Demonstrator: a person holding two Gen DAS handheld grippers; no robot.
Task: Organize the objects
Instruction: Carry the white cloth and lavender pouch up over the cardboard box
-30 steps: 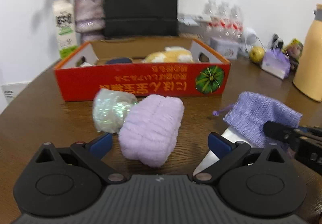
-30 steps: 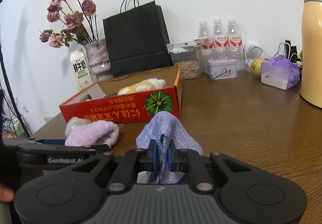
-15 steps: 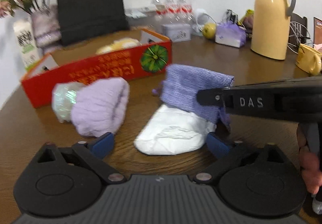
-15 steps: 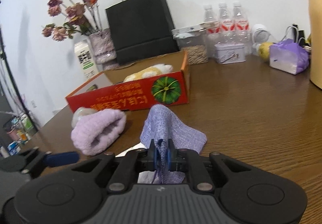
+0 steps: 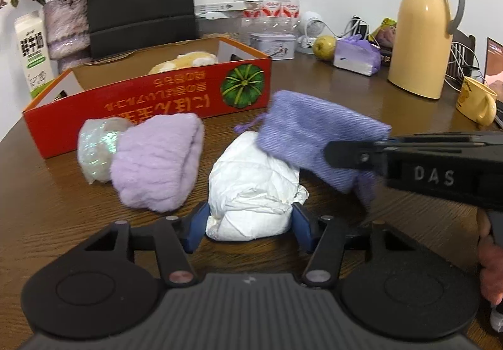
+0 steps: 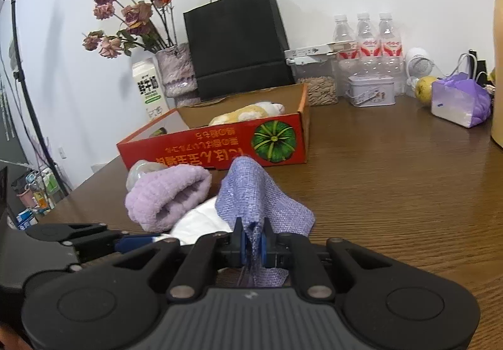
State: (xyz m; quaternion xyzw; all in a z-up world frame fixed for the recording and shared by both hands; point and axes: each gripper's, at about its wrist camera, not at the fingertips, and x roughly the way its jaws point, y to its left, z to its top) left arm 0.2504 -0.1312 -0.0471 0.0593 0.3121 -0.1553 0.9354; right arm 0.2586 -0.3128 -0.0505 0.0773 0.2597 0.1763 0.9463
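A brown wood-grain table point(image 5: 361, 92) fills both views, with a long red cardboard tray printed with a green pumpkin point(image 5: 151, 104) across the upper left of the left-wrist frame, a yellow-and-white soft toy point(image 5: 185, 62) lying inside it. Below the tray, at centre left, a fluffy lilac rolled towel point(image 5: 157, 164) lies touching an iridescent crinkled wrap point(image 5: 94, 148).

The news is at centre frame. A second ago the left gripper point(image 5: 248, 222) stood wide open facing the lilac towel; it has since swung to the crumpled white paper bundle point(image 5: 251, 192), and its blue jaws are closing with the bundle between them, the pads at or just off its sides. The right gripper point(image 6: 253, 244), in the lower centre of the right-wrist view, remains clamped on the neck of the woven purple drawstring pouch point(image 6: 251, 192), holding it tilted over the bundle's far end.

The change suggests the bundle is the next item to be packed, probably into the pouch or tray; the grasp is not yet secure.
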